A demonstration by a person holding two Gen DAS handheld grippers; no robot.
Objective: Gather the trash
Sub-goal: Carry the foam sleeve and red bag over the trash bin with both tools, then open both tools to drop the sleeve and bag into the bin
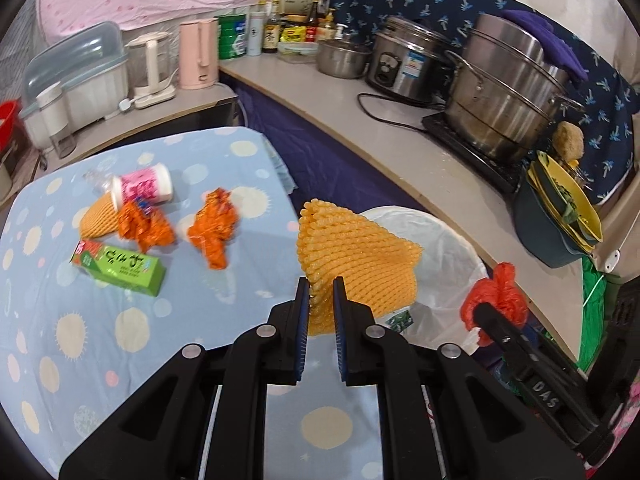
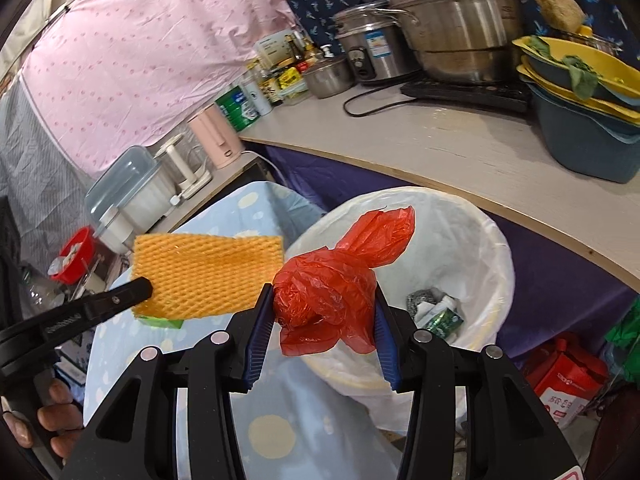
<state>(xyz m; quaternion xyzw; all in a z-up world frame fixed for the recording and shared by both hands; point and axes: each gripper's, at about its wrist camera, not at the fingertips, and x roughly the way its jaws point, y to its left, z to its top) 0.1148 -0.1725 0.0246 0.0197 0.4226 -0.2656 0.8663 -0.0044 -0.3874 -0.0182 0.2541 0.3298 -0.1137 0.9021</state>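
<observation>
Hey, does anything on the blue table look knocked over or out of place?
Yes: the pink-labelled bottle lies on its side, resting on a second foam net, beside crumpled orange wrappers and a green box.

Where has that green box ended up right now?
The green box lies on the blue dotted tablecloth, at the left of the left wrist view, just below the crumpled orange wrappers.

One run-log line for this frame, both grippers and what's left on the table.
left gripper: shut on orange foam net | right gripper: shut on red plastic bag | bin: near, lined | table: wrappers, box, bottle remain
</observation>
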